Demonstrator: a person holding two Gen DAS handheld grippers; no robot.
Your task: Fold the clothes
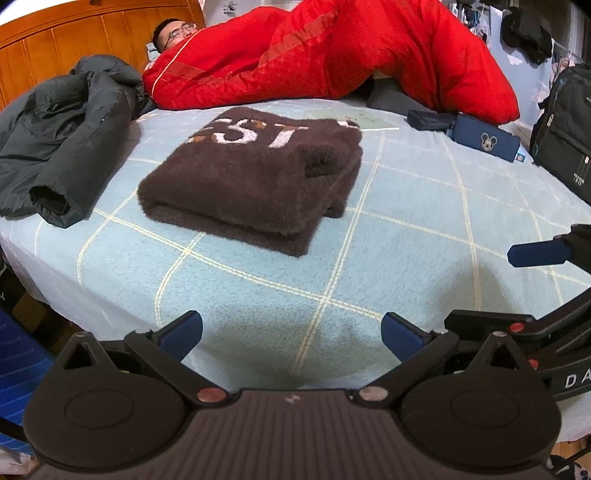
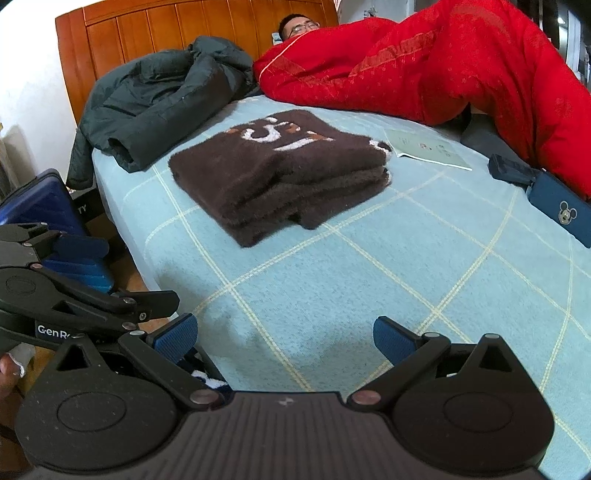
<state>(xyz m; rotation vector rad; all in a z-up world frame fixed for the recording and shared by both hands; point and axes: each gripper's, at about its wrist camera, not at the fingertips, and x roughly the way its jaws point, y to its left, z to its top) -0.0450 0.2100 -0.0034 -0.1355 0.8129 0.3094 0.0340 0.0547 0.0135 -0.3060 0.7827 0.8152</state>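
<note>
The left gripper [image 1: 291,334] has its jaws spread wide with nothing between them; its blue ribbed pads [image 1: 184,330] hover over the near edge of the bed and touch no cloth. The right gripper [image 2: 284,336] stands the same way, jaws wide apart and empty, its textured blue pads [image 2: 393,339] above bare sheet. Each gripper also shows at the edge of the other's view: black jointed linkage with red-capped pivots, set close beside its partner.

Under both lies the bed sheet [image 1: 406,236], a pale blue, slightly napped fabric crossed by thin cream lines in a wide grid. Further in, well apart from both grippers, the brown sweater [image 1: 255,177] rests folded into a thick, squarish stack, several layers showing along its near edge. Its knit is dark and fuzzy, with white and orange lettering on top.

To the left of the sweater lies a dark puffer jacket [image 1: 62,147], crumpled, smooth-shelled, one cuff open toward the camera. Behind the sweater a person lies under a red quilted blanket [image 1: 332,62] against a wooden headboard [image 2: 147,33] of vertical planks. To the right sit a thin pale booklet [image 2: 424,147], a navy pouch [image 2: 561,214] with a cartoon mouse emblem, and a black backpack [image 1: 565,125].
</note>
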